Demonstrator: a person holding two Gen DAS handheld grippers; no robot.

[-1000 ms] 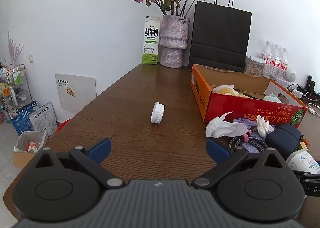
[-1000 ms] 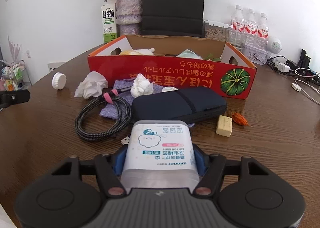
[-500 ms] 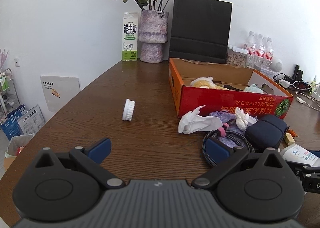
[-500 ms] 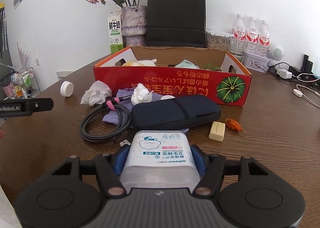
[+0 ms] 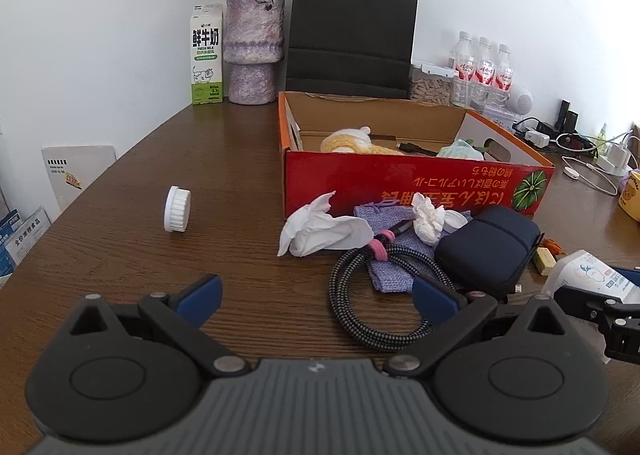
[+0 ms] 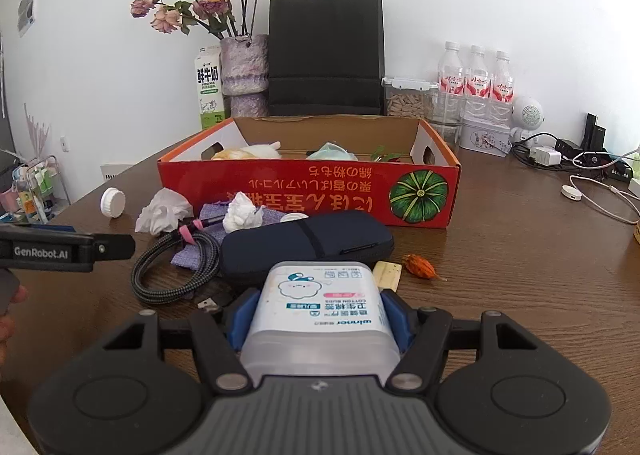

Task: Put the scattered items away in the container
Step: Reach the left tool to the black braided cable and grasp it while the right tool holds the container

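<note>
right gripper (image 6: 318, 319) has its jaws pinching the cotton bud box (image 6: 320, 307) by its two sides, label up, box clear of the bench (image 6: 520, 275). left gripper (image 5: 316, 295) has its jaws spread with nothing between them, low over the bench.

container is the red carton (image 6: 308, 191), straight ahead of the right jaws and beyond the clutter. it already holds a yellow-white soft thing, a pale green wad and a dark cable.

between the right jaws and the carton wall: the navy case (image 6: 306, 245) directly ahead, the braided cable (image 6: 176, 271) ahead-left and a purple cloth under it. two tissue wads (image 6: 164, 211) sit against the carton front. white cap (image 5: 177, 209) is well apart, ahead-left of the left jaws. a tan block (image 6: 388, 275) and an orange scrap (image 6: 418, 266) lie just right of the right jaws.

step in hand, as a judgement: carry the box over the near wall and drop it in.

- the grip is on smooth plastic sides, so hold the squeeze steady; a tilt could let it slip forward.
- lift enough to clear the case first, then the carton rim.
- aim for the bare floor at the middle-right of the carton, clear of the soft items.
- spread the jaws only once the box is below the rim.
- keep the left jaws out of the right's path; the tissue just ahead of them looks like the easy next pick.
</note>
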